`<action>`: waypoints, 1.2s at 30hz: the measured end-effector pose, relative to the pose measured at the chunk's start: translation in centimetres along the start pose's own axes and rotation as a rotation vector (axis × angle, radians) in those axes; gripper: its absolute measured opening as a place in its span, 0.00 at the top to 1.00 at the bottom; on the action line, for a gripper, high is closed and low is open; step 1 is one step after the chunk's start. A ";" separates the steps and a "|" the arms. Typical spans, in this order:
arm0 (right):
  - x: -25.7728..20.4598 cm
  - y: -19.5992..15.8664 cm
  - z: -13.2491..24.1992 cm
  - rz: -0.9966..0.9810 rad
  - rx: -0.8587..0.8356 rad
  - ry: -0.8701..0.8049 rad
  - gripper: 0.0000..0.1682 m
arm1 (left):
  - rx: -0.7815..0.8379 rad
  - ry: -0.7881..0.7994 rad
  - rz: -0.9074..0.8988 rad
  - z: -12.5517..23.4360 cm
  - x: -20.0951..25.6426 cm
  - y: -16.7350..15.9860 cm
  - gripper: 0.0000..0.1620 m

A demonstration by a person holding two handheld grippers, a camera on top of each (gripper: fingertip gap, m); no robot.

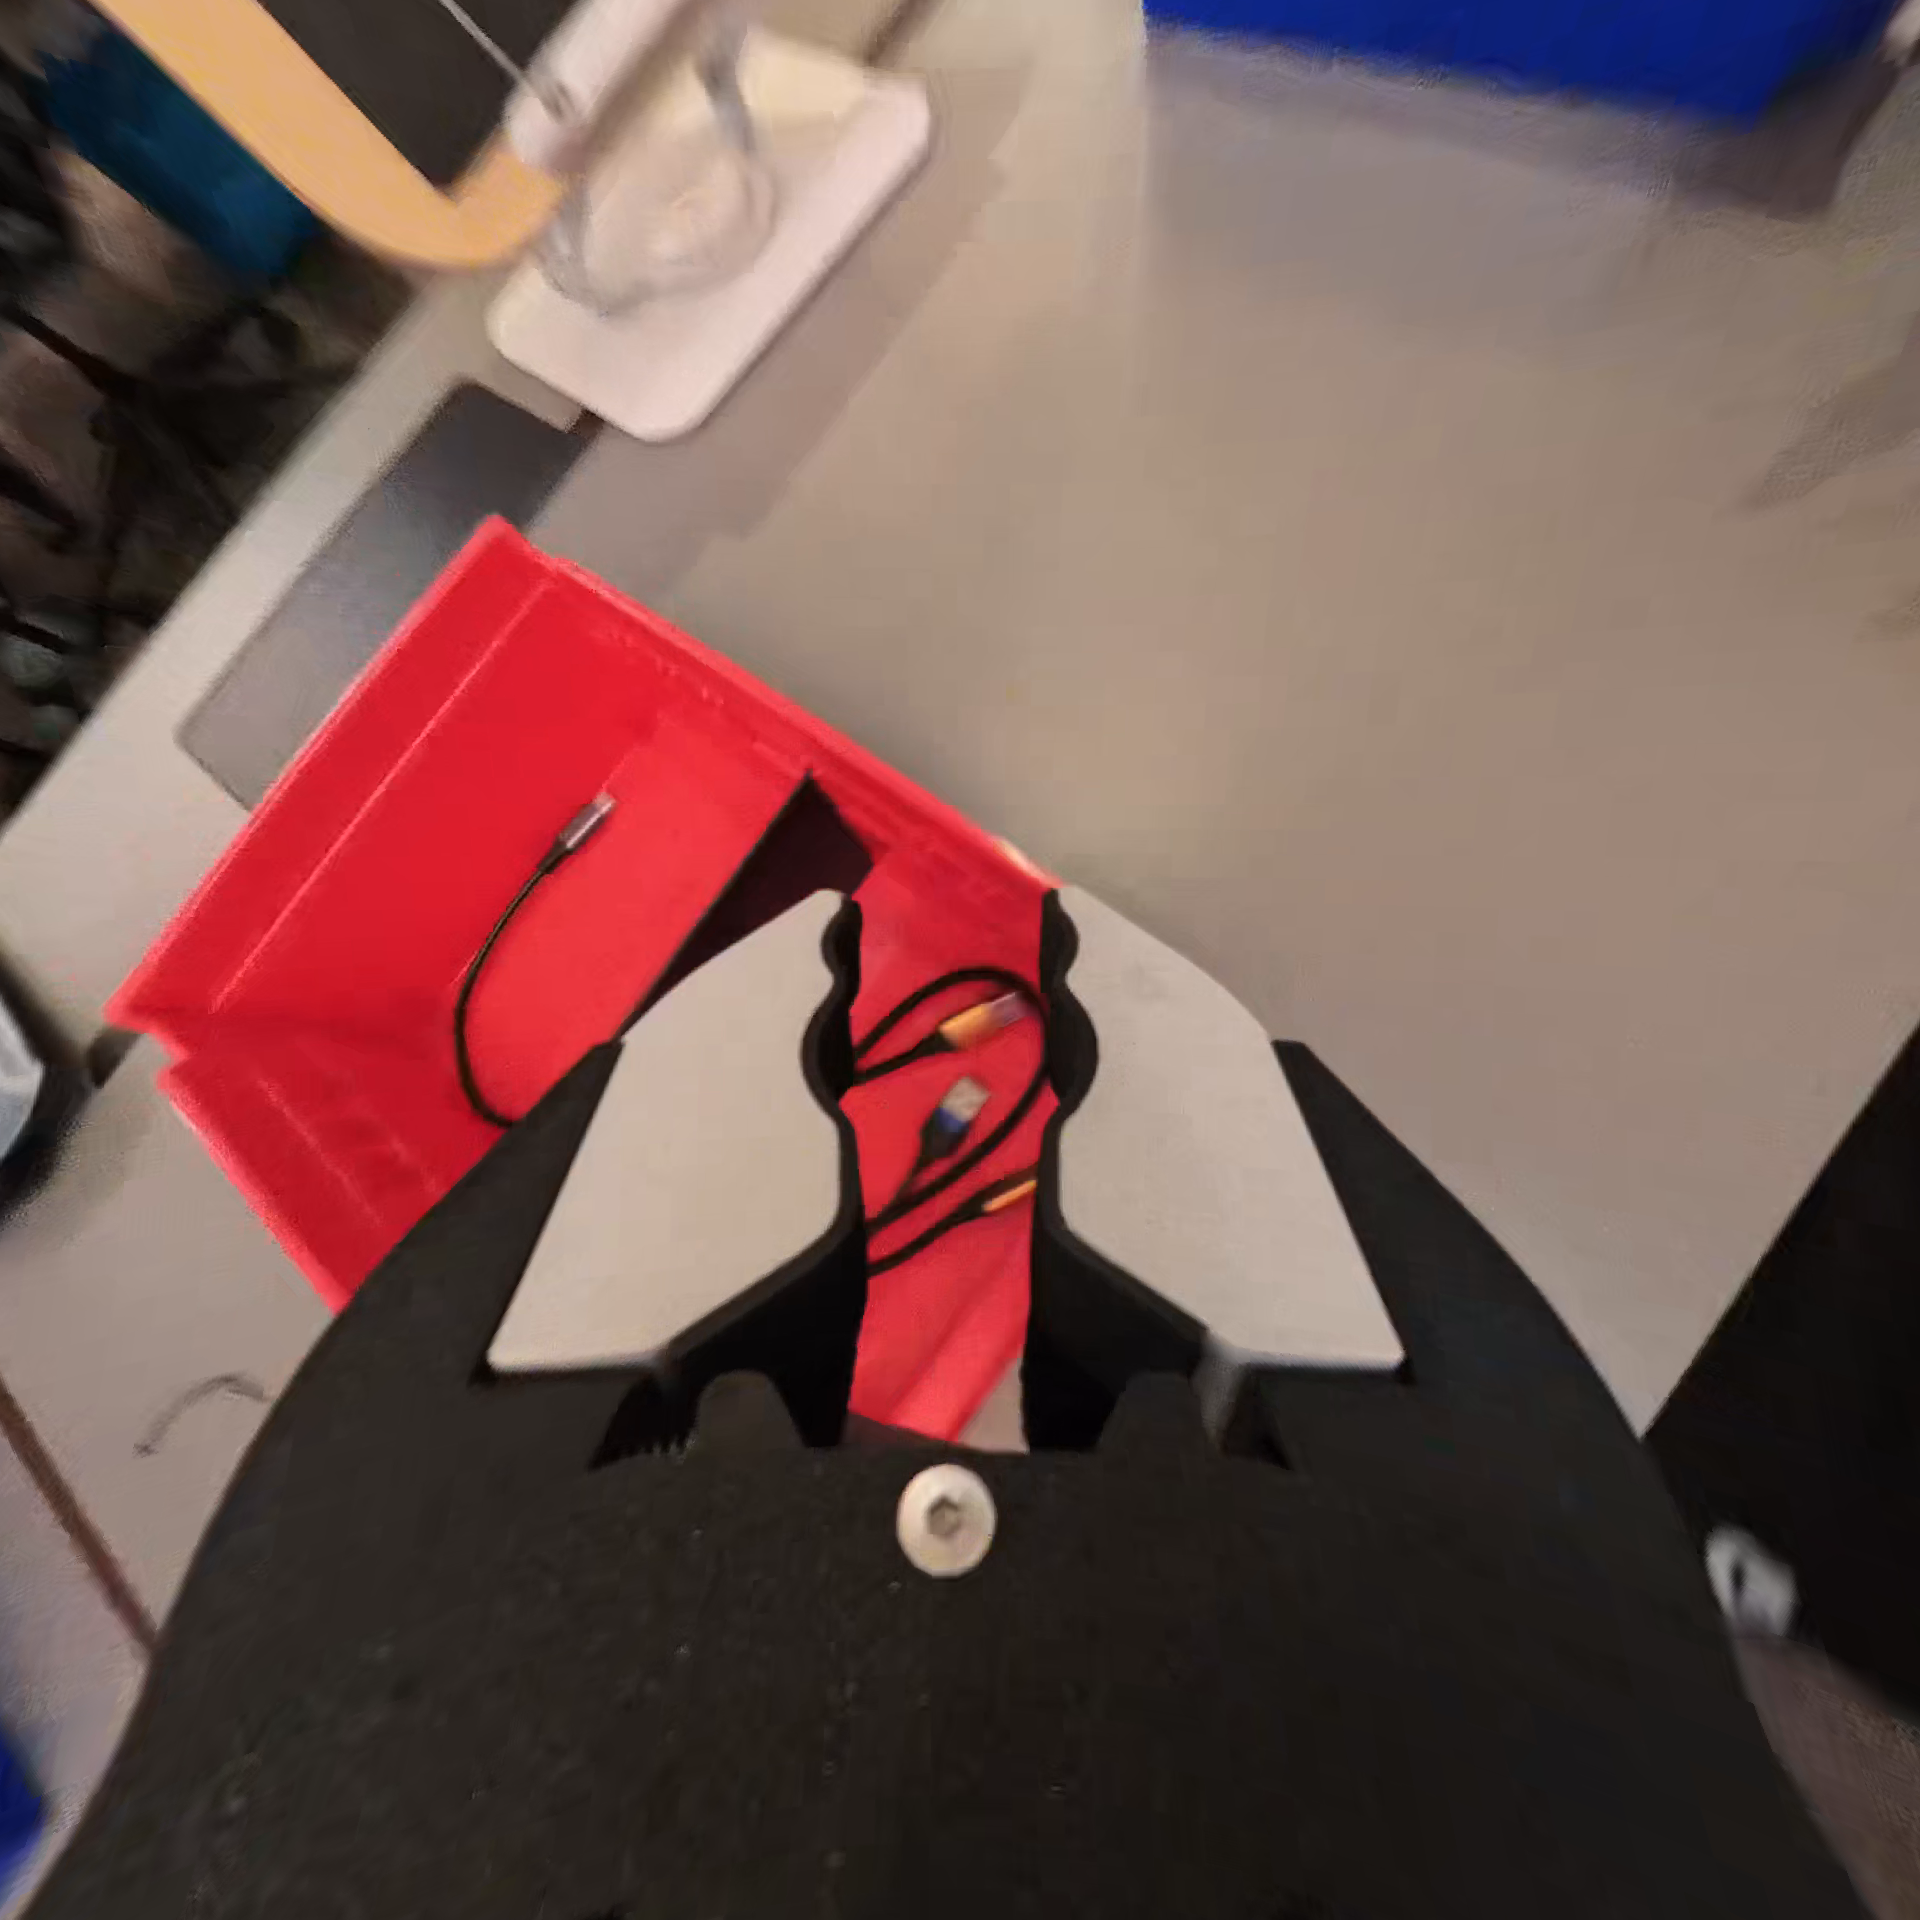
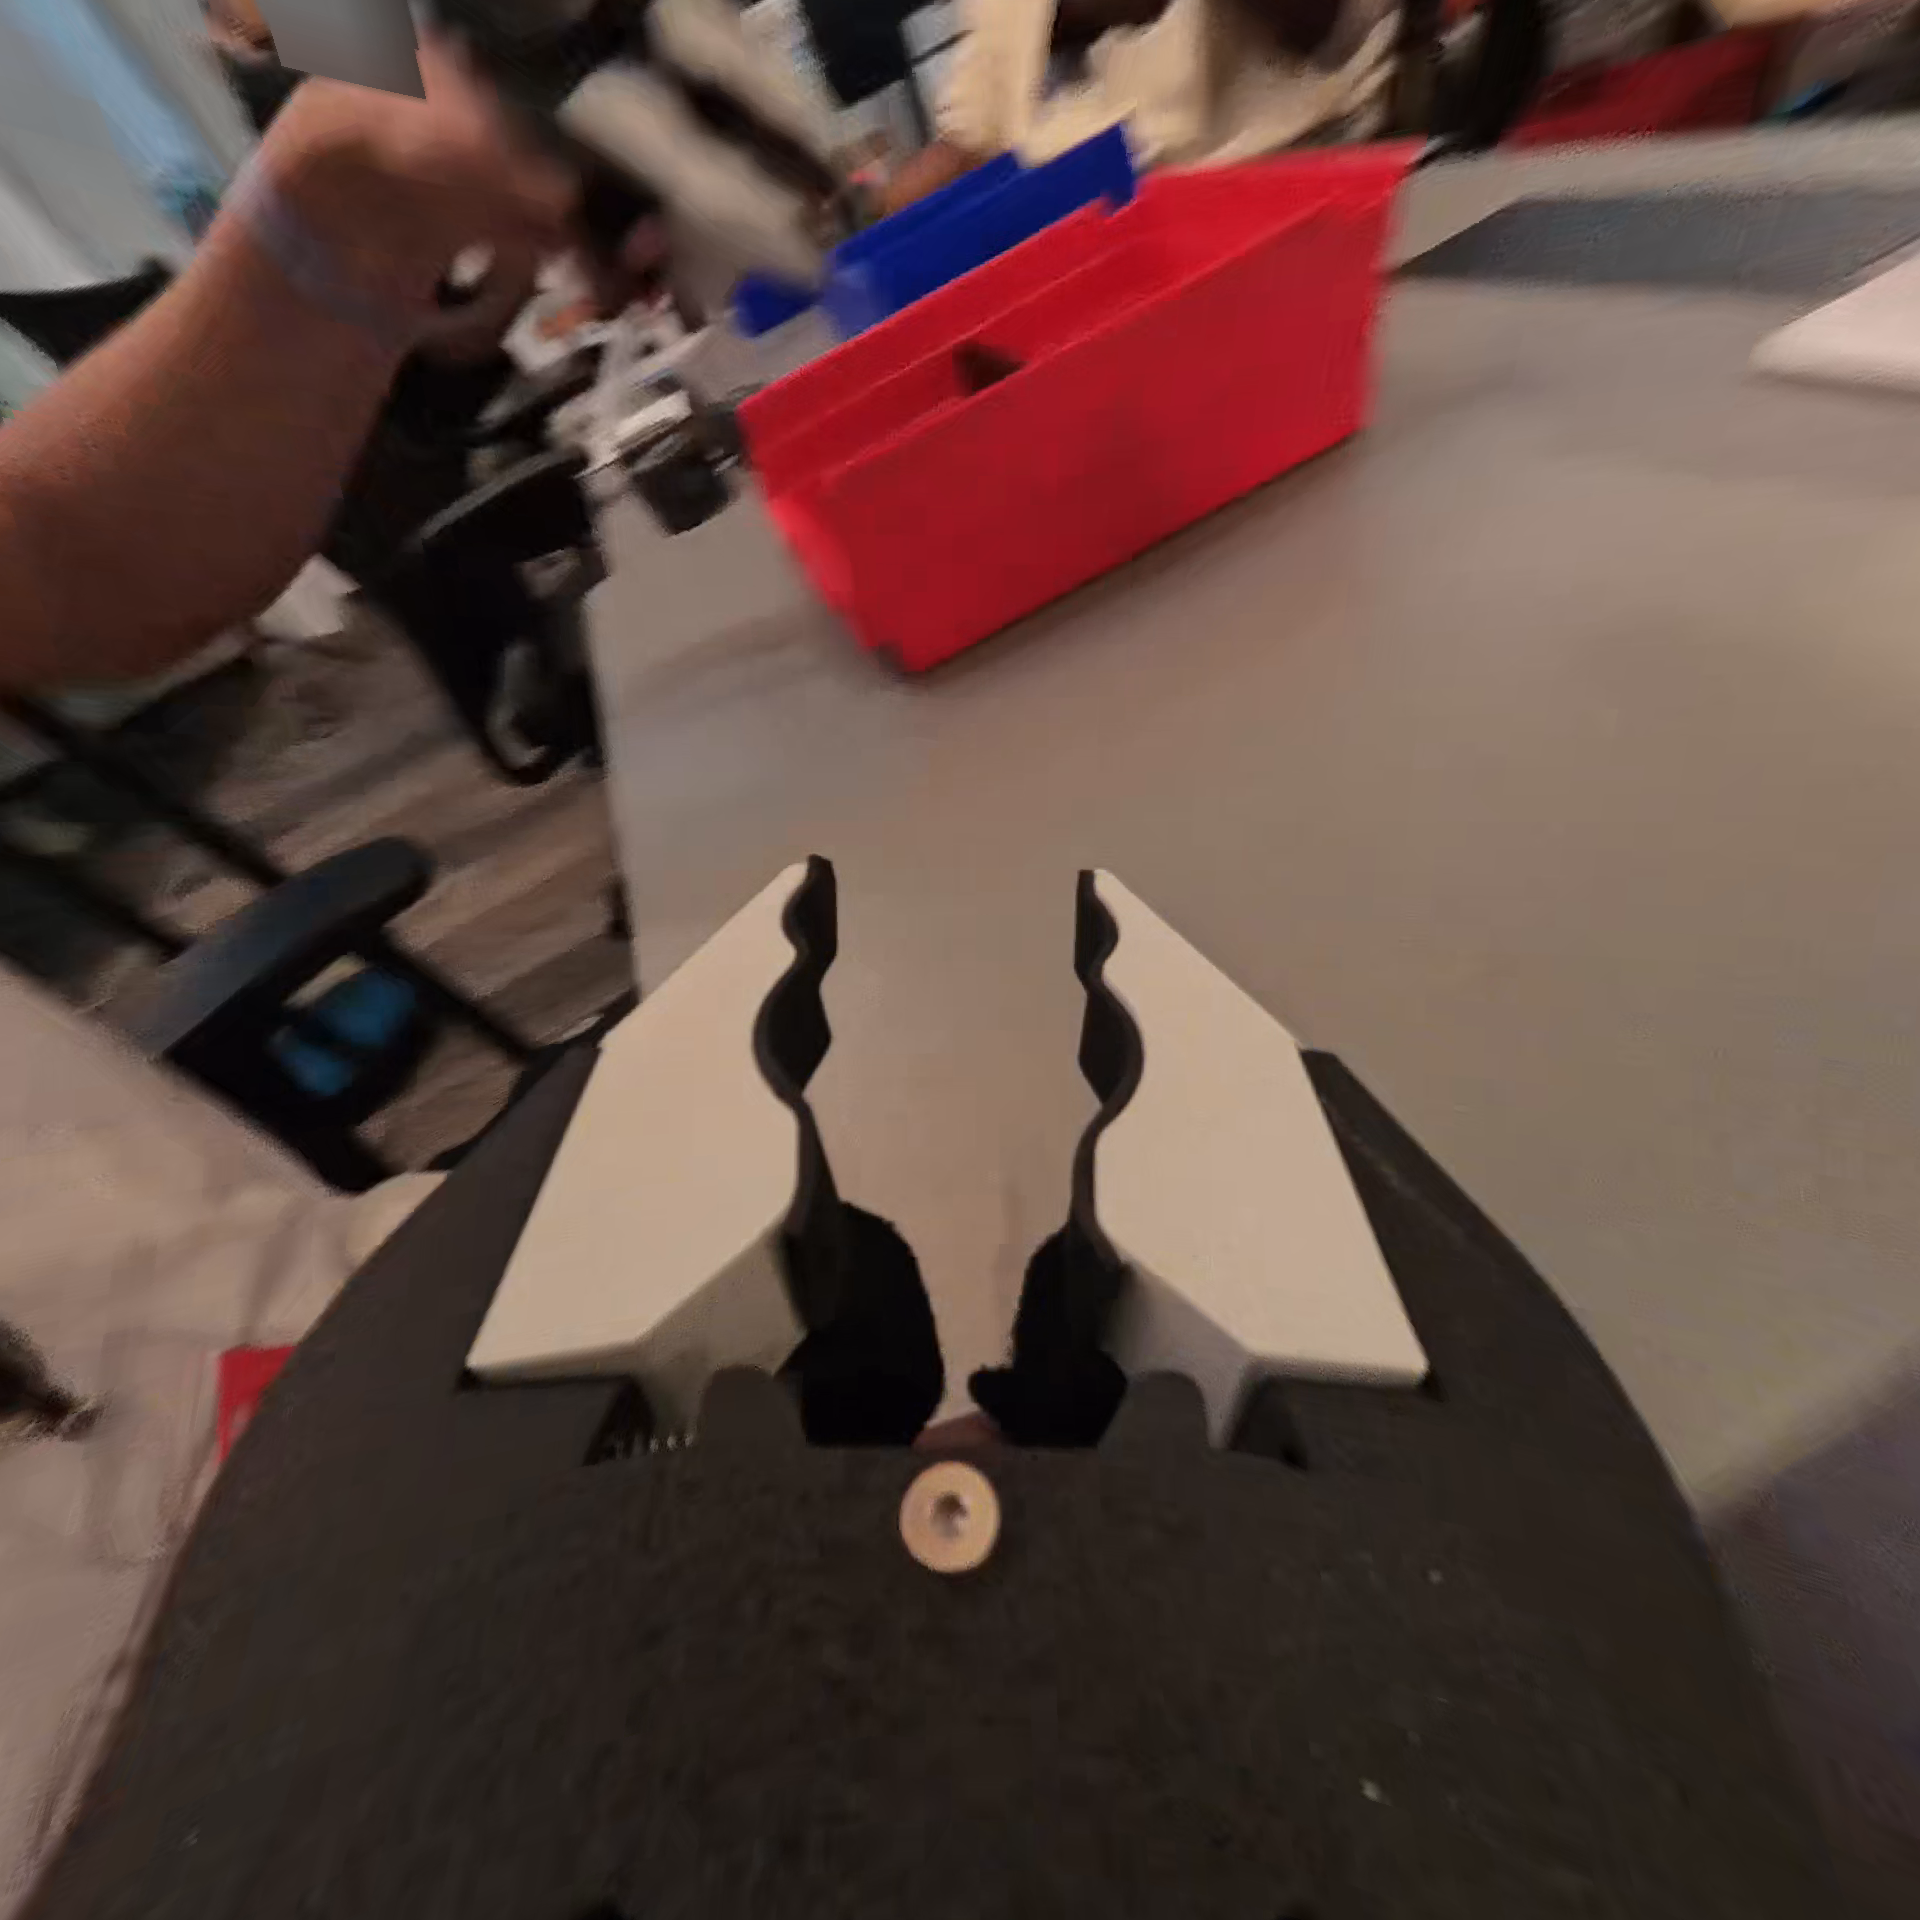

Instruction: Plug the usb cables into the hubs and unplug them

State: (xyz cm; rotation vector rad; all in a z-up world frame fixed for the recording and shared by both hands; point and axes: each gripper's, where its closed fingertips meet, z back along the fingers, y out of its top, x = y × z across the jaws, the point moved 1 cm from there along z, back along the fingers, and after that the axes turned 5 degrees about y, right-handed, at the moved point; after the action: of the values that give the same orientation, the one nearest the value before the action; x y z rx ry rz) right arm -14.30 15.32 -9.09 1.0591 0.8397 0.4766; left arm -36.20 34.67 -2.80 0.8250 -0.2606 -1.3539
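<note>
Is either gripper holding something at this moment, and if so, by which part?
Nothing is held. The left gripper is open above the cables in the red bin. The right gripper is open over the bare table.

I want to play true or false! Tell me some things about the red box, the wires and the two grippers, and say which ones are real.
1. The red bin has black cables lying inside it. True.
2. The left gripper is squeezing a cable. False: it is open above the bin and nothing is between its fingers.
3. The right gripper is open and empty over the grey table. True.
4. The red bin stands on the floor. False: it stands on the grey table.
5. A blue bin sits behind the red bin in the right wrist view. True.
</note>
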 end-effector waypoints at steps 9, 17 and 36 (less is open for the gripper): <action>-2.0 -4.4 -2.7 0.059 -0.089 0.048 0.73 | -0.518 -0.222 -0.298 -10.5 -10.4 -4.6 0.80; -1.4 -3.7 -2.7 -0.061 -0.046 0.161 0.72 | -0.765 -0.496 -0.350 -12.8 -10.4 -9.8 0.78; -0.7 -3.0 -2.9 -0.158 -0.042 0.276 0.73 | -0.722 -0.605 -0.491 -14.9 -10.9 -11.9 0.84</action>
State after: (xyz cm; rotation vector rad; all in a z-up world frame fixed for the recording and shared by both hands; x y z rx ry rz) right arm -17.12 15.15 -12.23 0.8911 1.1435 0.5107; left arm -38.69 50.41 -17.92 -0.1615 -0.0137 -1.9695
